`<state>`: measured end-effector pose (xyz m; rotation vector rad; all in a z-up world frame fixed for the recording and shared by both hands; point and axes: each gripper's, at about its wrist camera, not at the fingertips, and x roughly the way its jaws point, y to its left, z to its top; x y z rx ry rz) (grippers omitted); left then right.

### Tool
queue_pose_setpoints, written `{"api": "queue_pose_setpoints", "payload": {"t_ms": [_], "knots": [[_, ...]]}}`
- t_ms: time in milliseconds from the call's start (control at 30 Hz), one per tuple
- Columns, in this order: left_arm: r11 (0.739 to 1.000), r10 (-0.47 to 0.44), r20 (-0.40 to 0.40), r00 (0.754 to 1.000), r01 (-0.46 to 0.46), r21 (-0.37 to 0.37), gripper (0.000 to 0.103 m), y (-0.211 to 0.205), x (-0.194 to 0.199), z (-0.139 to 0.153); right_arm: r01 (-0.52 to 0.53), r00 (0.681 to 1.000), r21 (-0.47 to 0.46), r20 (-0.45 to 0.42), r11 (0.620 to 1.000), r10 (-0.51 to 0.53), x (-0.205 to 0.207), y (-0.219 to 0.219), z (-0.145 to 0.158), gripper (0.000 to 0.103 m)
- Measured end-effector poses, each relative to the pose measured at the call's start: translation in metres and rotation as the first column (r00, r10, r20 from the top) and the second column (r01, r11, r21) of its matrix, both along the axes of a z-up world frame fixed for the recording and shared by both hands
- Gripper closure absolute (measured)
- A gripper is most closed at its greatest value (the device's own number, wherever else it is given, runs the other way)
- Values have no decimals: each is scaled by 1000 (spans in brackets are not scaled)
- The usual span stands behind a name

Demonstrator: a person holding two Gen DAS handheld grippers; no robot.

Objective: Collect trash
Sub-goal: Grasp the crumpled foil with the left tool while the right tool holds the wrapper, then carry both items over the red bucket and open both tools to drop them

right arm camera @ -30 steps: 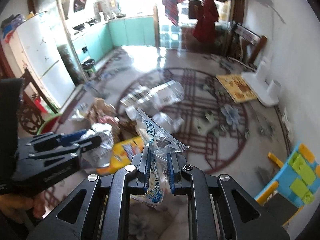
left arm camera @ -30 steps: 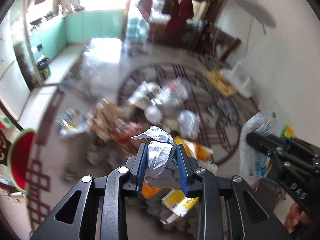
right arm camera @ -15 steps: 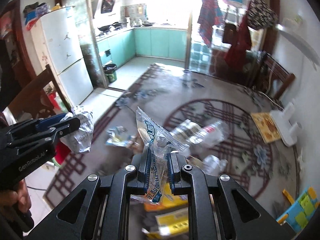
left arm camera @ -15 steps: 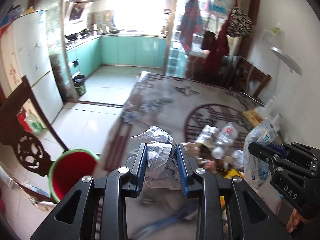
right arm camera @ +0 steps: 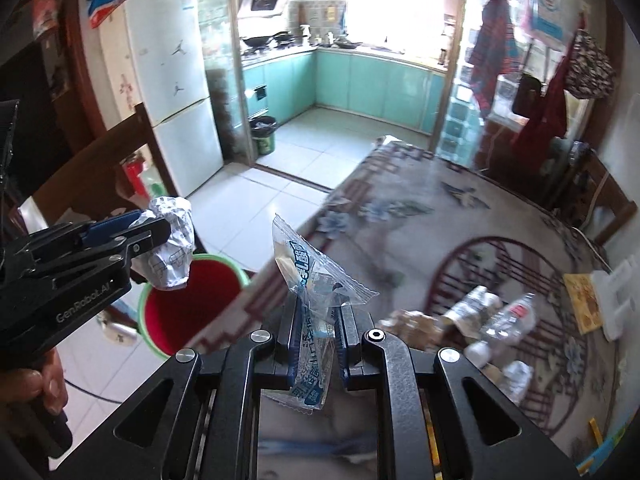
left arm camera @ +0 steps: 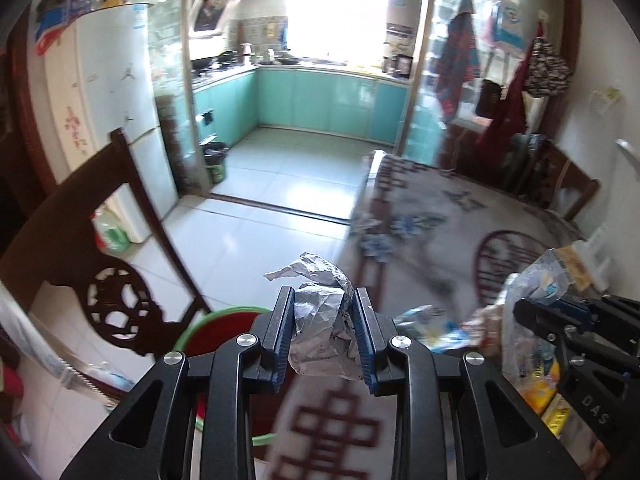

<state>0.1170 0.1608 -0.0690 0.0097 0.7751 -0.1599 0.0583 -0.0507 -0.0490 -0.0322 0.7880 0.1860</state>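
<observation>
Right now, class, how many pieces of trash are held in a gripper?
2. A crumpled paper ball in the left gripper, and a clear plastic wrapper in the right gripper. More trash lies on the rug.

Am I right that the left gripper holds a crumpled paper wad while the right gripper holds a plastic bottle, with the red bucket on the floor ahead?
Not quite. The right gripper is shut on a clear plastic wrapper, not a bottle; the right wrist view shows this. The bottles lie on the rug. As you said, the left gripper holds the crumpled paper wad, and the red bucket stands ahead.
</observation>
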Motion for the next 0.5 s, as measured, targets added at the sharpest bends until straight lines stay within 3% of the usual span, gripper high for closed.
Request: {"api": "queue_pose_setpoints", "payload": {"t_ms": [333, 500], "knots": [[992, 122, -44, 992, -121, 18, 77, 74, 22, -27, -97, 994, 35, -51, 995, 99, 36, 61, -16, 89], [987, 163, -111, 980, -163, 16, 76, 98, 35, -52, -135, 986, 70, -90, 988, 141, 53, 83, -32, 89]]}}
